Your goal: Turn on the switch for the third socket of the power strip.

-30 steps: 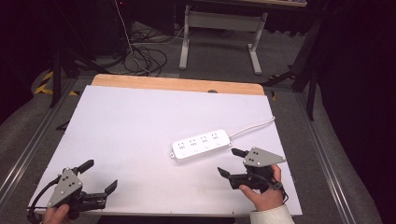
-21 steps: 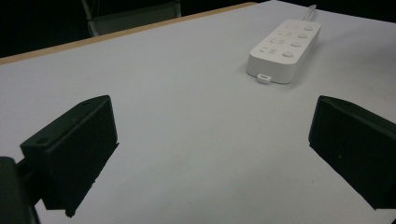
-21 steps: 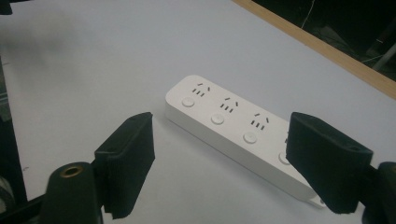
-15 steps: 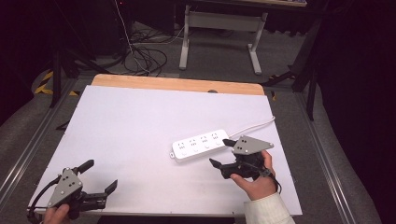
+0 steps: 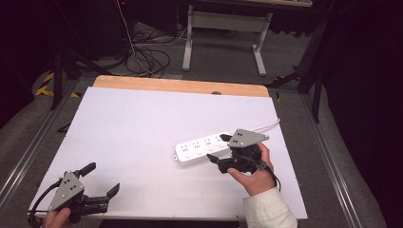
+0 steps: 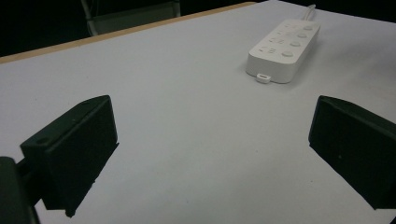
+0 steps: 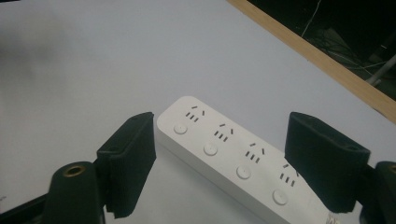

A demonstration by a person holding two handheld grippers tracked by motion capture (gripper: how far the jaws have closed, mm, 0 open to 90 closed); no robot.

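While nothing on the table had yet been gripped, the work looked to be at its opening stage. At the near left corner of the white table [image 5: 142, 123], the left gripper [image 5: 97, 183] rested low with its jaws spread wide and nothing between them; in the left gripper view it looked across bare surface toward the white power strip [image 6: 284, 49], which lay well apart from it. Toward the right of centre, that power strip [image 5: 202, 148] lay flat with its sockets and buttons facing up and its white cable [image 5: 260, 126] running off to the far right edge. The right gripper [image 5: 218, 148] hovered at the strip's right end, jaws spread. In the right gripper view the jaws straddled the strip [image 7: 233, 154] without touching it. Closing on it, and whatever followed, seemed still to be done.
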